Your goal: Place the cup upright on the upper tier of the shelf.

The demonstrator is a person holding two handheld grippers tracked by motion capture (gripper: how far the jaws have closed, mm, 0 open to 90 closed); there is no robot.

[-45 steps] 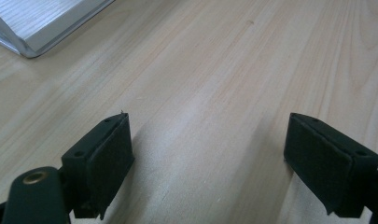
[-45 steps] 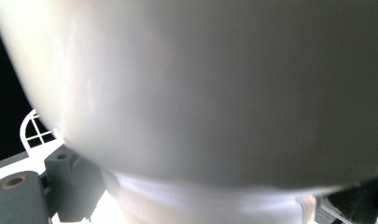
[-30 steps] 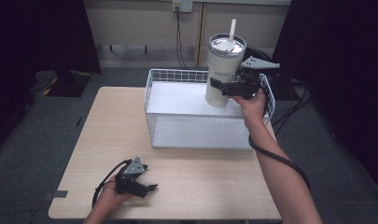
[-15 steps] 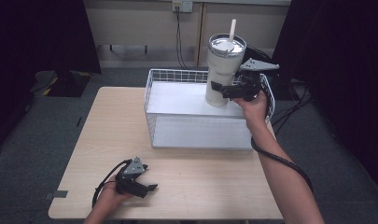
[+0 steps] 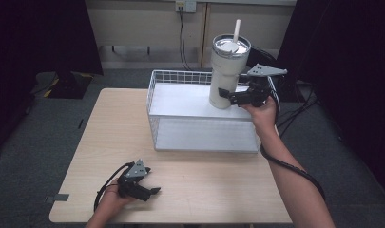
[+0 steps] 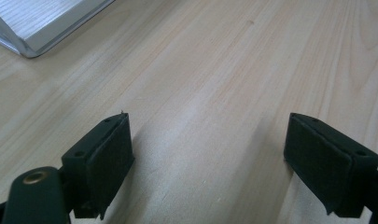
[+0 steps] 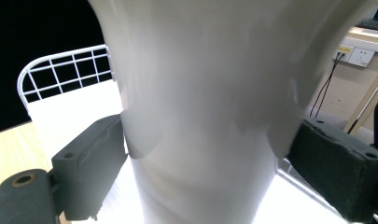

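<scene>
Tumbler: tall, cream-white, wide upper body narrowing to a slimmer base; silver-toned lid with a white straw standing from it. Upright, at the far right corner of the wire basket, base down inside the basket; whether it touches the floor cannot be told.

Right hand-held gripper: jaws on either side of the tumbler's narrow lower part, pads pressed to its wall in the right gripper view; gripping the tumbler. Held by the right hand from the basket's right side.

Wire basket: white, rectangular, grid walls, pale flat floor; sits at the far right part of the counter. Contents: the tumbler.

Left hand-held gripper: near the front left edge of the counter, jaws spread apart over bare wood, holding nothing.
</scene>
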